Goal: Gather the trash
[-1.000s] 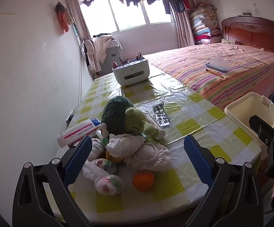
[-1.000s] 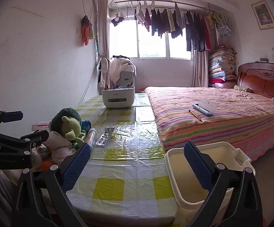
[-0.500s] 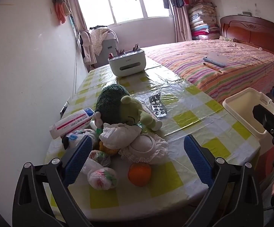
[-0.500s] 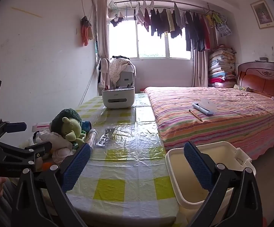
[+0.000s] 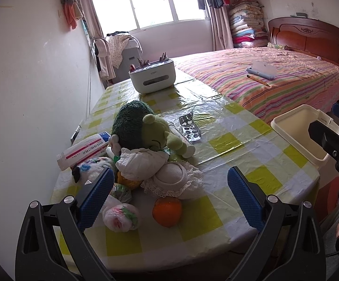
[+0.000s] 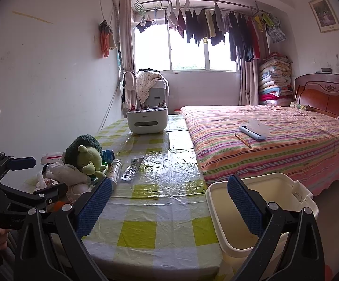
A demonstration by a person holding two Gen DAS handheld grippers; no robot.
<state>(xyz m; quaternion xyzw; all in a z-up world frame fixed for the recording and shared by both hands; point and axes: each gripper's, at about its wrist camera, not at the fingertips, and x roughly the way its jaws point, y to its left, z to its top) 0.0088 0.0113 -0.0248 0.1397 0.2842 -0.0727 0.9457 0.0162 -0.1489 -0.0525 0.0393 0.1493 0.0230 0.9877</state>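
A pile lies at the near left of the checked table (image 5: 216, 145): a crumpled plastic wrapper ball (image 5: 120, 215), an orange (image 5: 167, 211), a white crumpled tissue (image 5: 139, 164), a red-and-white box (image 5: 85, 151) and an empty pill blister (image 5: 189, 128). A cream trash bin (image 5: 293, 123) stands off the table's right edge; it also shows in the right wrist view (image 6: 251, 201). My left gripper (image 5: 168, 196) is open and empty, just short of the pile. My right gripper (image 6: 169, 205) is open and empty over the table's near edge beside the bin.
A green plush toy (image 5: 150, 131) and a white lace doll (image 5: 174, 180) lie in the pile. A white organiser box (image 5: 153, 77) stands at the far end. A clear tube (image 6: 116, 167) lies by the blister (image 6: 132, 169). A striped bed (image 6: 274, 138) is to the right.
My left gripper has pulled back and lifted slightly, so the pile sits lower and farther in its view. The right gripper has barely moved. Both stay open.
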